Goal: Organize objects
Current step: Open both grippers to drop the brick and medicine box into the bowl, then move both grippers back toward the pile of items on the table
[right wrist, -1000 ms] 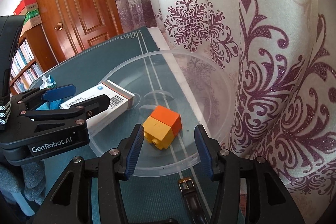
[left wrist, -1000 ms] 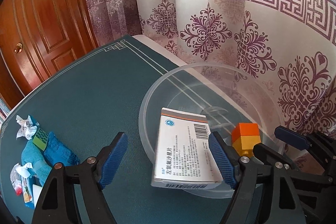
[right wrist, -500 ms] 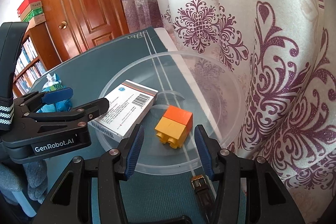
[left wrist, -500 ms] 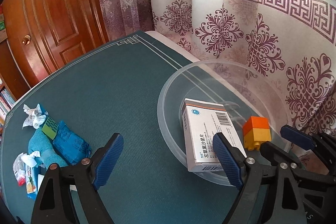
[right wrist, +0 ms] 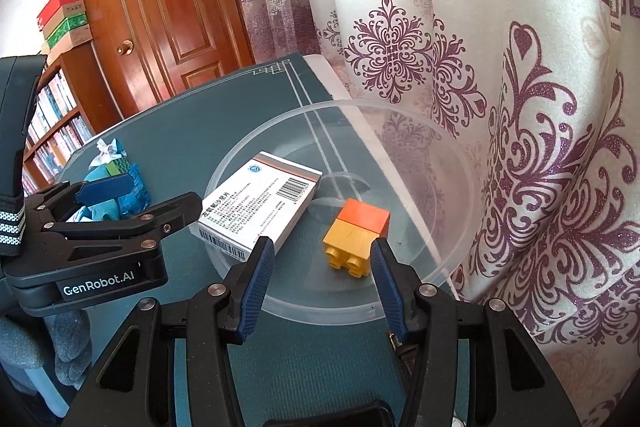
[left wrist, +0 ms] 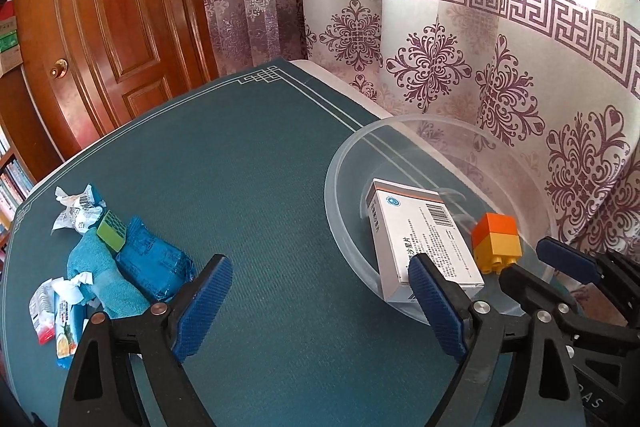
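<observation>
A clear plastic bowl [right wrist: 452, 259] stands on the teal surface [left wrist: 256, 163] at the edge nearest the patterned curtain [left wrist: 500, 75]. Inside it lies a white medicine box [right wrist: 260, 207], flat on the side of the bowl toward the middle of the surface, and just beside it a toy block [right wrist: 358, 231] of an orange brick joined to a yellow one, tipped on its side with the yellow studs facing the camera. The left gripper [left wrist: 320, 303] hangs above bare surface beside the bowl's rim, its blue-padded jaws opening wide with nothing between them; one pad overlaps the near corner of the box in view, and whether they touch cannot be told. The right gripper [right wrist: 322, 287] hovers over the near rim of the bowl, jaws partly spread and empty, the block just ahead of them. Toward the opposite edge lie a blue packet [left wrist: 154, 263], a folded teal cloth [left wrist: 100, 275], a green sponge [left wrist: 112, 231] and crumpled snack wrappers [left wrist: 76, 215].
</observation>
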Tool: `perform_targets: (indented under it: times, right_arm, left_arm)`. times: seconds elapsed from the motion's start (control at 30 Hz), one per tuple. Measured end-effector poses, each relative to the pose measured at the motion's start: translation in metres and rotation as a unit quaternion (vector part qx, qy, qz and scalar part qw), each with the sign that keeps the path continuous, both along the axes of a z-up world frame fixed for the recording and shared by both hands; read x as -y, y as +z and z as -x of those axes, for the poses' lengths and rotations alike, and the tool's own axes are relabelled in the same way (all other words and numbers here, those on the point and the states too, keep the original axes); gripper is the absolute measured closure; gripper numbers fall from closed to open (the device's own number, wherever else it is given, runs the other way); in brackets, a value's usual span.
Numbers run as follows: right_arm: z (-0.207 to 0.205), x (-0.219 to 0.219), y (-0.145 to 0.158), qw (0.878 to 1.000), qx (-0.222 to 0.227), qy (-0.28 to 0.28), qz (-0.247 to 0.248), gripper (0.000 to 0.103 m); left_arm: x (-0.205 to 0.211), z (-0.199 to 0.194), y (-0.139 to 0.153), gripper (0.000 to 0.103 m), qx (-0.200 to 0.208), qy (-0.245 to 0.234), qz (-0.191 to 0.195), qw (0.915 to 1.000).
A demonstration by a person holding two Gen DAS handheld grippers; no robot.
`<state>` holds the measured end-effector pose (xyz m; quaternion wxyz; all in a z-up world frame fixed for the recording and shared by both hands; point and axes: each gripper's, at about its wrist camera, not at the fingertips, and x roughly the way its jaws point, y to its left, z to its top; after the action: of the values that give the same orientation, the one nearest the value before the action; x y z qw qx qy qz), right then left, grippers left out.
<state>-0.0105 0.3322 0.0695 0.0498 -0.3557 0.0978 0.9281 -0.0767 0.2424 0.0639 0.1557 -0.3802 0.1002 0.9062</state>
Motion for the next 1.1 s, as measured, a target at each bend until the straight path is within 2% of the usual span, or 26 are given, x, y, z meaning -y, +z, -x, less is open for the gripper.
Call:
perform_targets:
  times: [0.33,0.57,0.9,1.1]
  right_arm:
    - [-0.001,-0.001,-0.001,1.0,0.001,-0.002,0.002,0.051]
    - [-0.006,0.0,0.0,1.0,0.0,-0.006,0.006,0.051]
    - [-0.008,0.025,0.005,1.0,-0.007,0.017,0.008,0.051]
    - [-0.006,0.05,0.006,0.999,-0.007,0.04,0.009,0.051]
  left_arm:
    - [-0.01,0.003,-0.008,0.004,-0.027,-0.007,0.008,0.9996]
    - [-0.003,0.002,-0.003,0.004,-0.012,-0.004,-0.004,0.9999]
    - [0.03,-0.015,0.006,0.004,-0.013,0.023,-0.017,0.9995]
    - [0.065,-0.023,0.005,0.004,-0.019,0.062,-0.007,0.9979]
